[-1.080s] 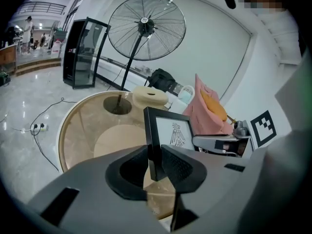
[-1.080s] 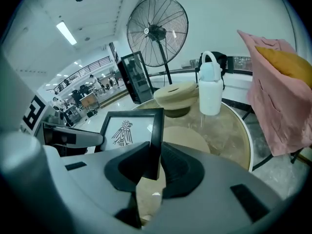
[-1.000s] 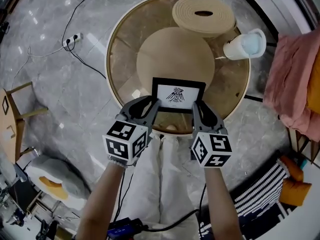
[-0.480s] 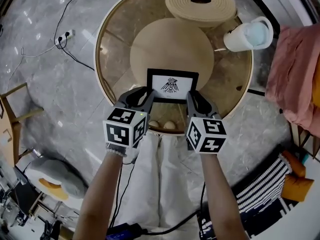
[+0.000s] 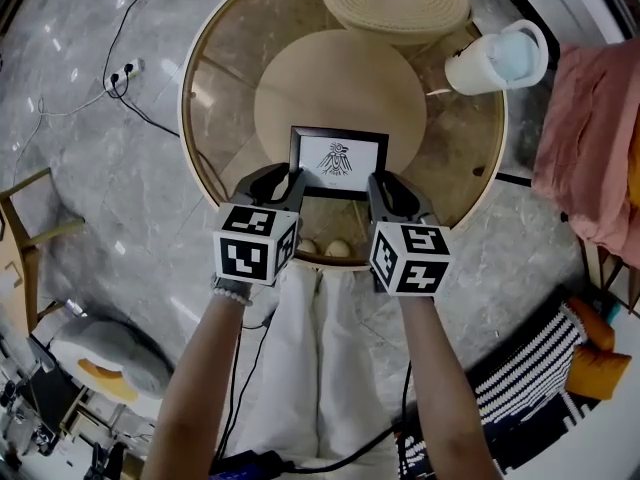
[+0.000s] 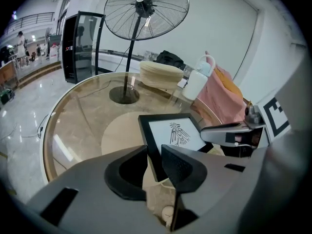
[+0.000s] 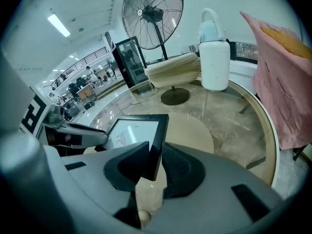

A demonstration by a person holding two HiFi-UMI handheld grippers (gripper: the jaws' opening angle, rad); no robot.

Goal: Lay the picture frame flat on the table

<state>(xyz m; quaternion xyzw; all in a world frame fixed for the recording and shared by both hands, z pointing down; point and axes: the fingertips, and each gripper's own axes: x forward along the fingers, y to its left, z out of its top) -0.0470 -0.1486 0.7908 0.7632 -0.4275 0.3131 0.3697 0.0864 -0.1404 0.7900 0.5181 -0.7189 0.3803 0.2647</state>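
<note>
The left claw grips the left edge of the picture frame, while the right claw, its jaws opening, has the right edge between them; the frame, tilted between both claws, does not yet lie flat on the glass table.

Head view: up high, aimed steeply down onto the round glass table and the marble floor around it, nothing really close. Left gripper view: way lower, just off the table's near edge, facing across the top and angled a bit to the right, right up against the picture frame. Right gripper view: same low height, mirrored, angled a bit left, equally close to the frame. Shared by all three: frame, tabletop, white bottle, rolled mat. Shared by the low pair too: standing fan.
</note>
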